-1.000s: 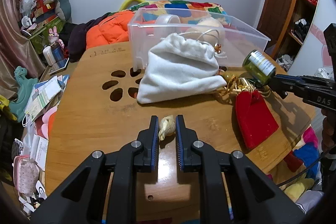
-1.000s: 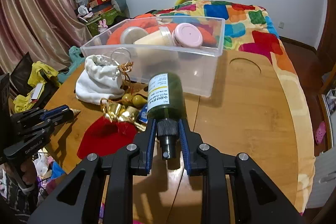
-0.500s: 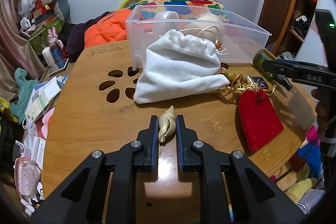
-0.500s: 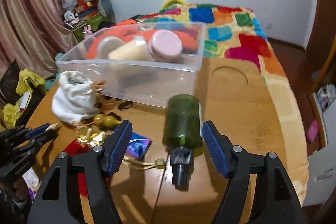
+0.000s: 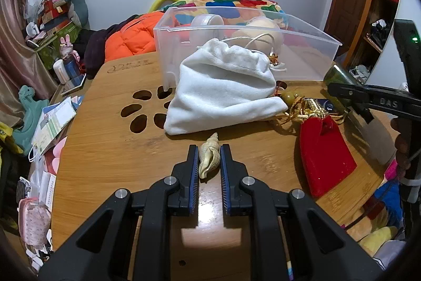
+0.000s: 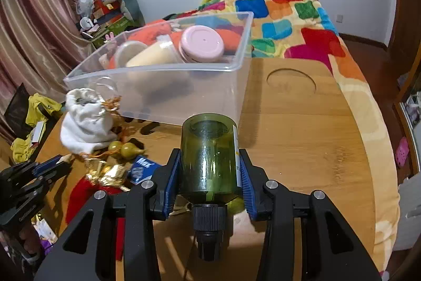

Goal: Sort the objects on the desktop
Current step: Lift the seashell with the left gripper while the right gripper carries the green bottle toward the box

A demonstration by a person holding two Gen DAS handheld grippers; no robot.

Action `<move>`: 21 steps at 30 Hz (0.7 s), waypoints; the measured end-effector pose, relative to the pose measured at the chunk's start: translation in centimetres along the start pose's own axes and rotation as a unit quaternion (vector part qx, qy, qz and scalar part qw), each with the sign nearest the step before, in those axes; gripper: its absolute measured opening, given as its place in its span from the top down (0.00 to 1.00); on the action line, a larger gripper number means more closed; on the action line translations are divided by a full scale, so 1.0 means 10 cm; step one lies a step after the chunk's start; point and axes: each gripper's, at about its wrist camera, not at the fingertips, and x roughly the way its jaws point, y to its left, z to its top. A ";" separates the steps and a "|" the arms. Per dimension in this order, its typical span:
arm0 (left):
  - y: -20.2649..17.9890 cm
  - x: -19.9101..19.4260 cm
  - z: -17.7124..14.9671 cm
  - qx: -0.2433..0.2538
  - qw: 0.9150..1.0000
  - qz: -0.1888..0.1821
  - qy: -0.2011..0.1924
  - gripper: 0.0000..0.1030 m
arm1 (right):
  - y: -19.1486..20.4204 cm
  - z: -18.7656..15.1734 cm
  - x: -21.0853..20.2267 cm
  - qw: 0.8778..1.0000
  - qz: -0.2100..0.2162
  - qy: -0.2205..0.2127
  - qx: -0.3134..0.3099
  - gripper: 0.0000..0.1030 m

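Inside the clear bin point(image 6: 184, 86) at upper centre I see some jars already sorted, while my right gripper point(image 6: 210, 175), jaws just closing, clamps the green bottle point(image 6: 208, 157), my left gripper point(image 5: 208, 162) pinches the shell point(image 5: 209, 158), and pouches wait on the table point(image 5: 105, 149).

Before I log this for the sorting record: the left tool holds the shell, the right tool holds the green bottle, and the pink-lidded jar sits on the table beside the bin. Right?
Not quite. The pink-lidded jar is inside the bin, not beside it; the right wrist view shows this. The left tool does hold the shell, and the right tool the green bottle.
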 end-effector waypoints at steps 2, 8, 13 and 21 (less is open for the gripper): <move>0.00 0.00 0.00 -0.001 1.000 -0.002 0.001 0.85 | 0.05 0.00 -0.08 1.000 0.008 -0.007 -0.004 0.63; -0.01 -0.06 0.02 0.000 1.000 -0.002 -0.004 0.85 | 0.25 -0.01 -0.34 0.999 0.020 -0.032 -0.030 0.63; -0.05 -0.18 0.07 0.004 1.000 -0.001 -0.021 0.85 | 0.38 -0.04 -0.50 0.998 0.029 -0.046 -0.043 0.63; -0.09 -0.25 0.22 0.008 0.999 -0.005 -0.034 0.85 | 0.47 -0.01 -0.56 0.996 0.040 -0.051 -0.054 0.63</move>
